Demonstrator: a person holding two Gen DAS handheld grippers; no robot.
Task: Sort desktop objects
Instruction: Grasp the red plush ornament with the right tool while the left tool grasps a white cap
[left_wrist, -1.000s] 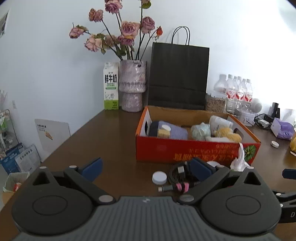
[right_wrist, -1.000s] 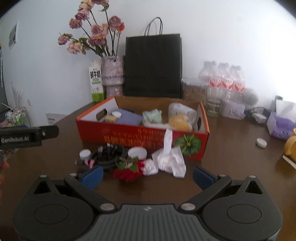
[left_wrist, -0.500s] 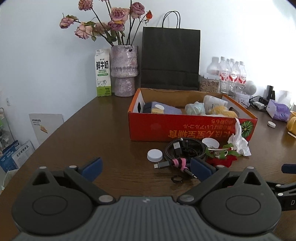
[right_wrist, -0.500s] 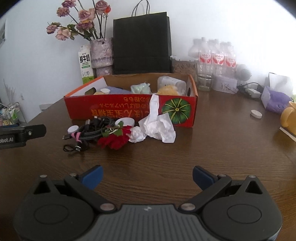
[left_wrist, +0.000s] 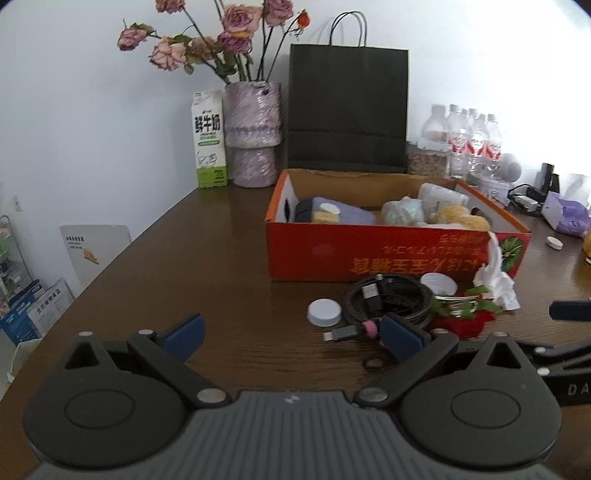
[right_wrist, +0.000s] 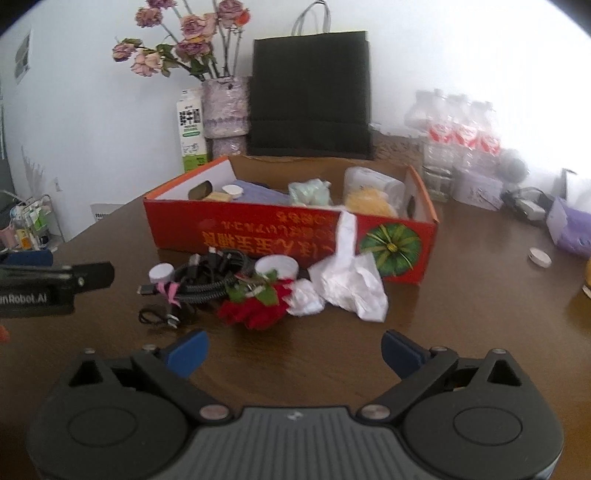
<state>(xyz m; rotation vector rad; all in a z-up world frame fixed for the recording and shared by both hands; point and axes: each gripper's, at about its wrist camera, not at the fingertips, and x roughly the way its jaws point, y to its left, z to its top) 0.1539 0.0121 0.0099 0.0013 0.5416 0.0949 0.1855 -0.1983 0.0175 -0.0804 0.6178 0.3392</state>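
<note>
An orange cardboard box (left_wrist: 369, 258) (right_wrist: 258, 236) holding several items stands mid-table. In front of it lie a coiled black cable (left_wrist: 391, 299) (right_wrist: 214, 277), a white cap (left_wrist: 324, 312) (right_wrist: 161, 273), a red strawberry toy (right_wrist: 255, 310) (left_wrist: 461, 321) and crumpled white tissue (right_wrist: 351, 284) (left_wrist: 495, 280). My left gripper (left_wrist: 291, 338) is open above the table, its right fingertip just short of the cable's plug. My right gripper (right_wrist: 293, 350) is open too, nothing between its fingers, a short way in front of the strawberry and tissue.
At the back stand a milk carton (left_wrist: 208, 144), a vase of dried roses (left_wrist: 253, 133), a black paper bag (left_wrist: 347, 107) and water bottles (left_wrist: 465, 140). A purple tissue pack (right_wrist: 569, 229) and a white lid (right_wrist: 539, 256) lie right. The table edge falls away at left.
Both grippers pulled back from the box, then eased forward again toward the clutter. Both stayed open; no object moved.
</note>
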